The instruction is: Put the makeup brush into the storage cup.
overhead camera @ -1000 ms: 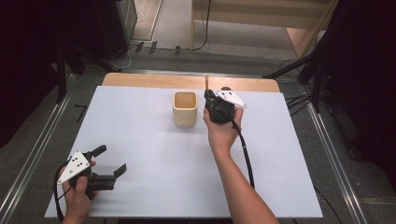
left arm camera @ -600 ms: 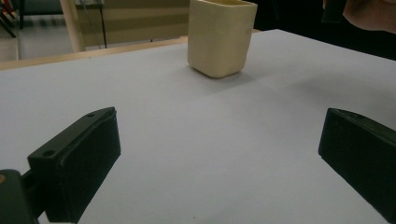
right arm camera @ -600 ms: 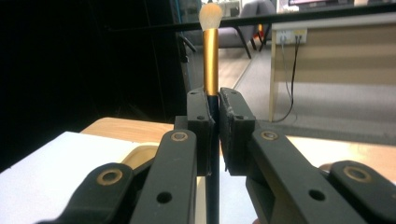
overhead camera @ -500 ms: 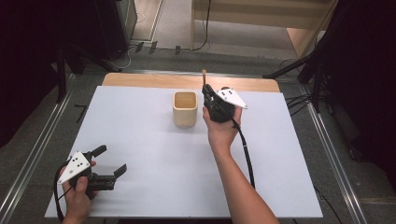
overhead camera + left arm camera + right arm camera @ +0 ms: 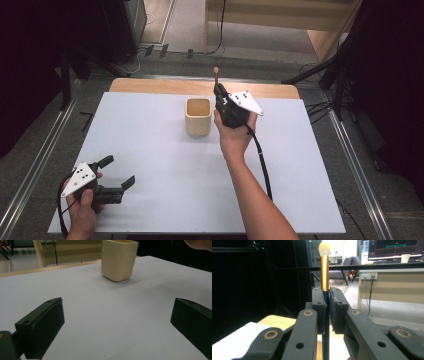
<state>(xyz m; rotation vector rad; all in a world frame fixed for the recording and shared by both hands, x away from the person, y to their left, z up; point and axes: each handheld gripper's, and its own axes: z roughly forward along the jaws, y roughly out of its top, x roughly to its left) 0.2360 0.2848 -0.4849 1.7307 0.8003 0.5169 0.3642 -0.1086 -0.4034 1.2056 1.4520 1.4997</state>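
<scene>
Black jaws of the right tool are clamped on the dark handle of a slim makeup brush with a gold ferrule and pale bristle tuft; brush stands upright, bristles up. In the high view the right tool sits just beside the cream square-sided plastic cup, to its right, brush tip above the cup's rim.

Judged step: lower the brush handle-first into the cup. To do it well: shift the tool over until the handle end, hidden below the jaws, is over the opening, not the near wall. Keep the brush vertical; descend slowly; release only once the handle is well inside. Risk: the light cup may tip if the handle catches the rim.

Left tool rests low on the white counter near the front left corner, jaws wide apart, nothing between them, well apart from the cup.
</scene>
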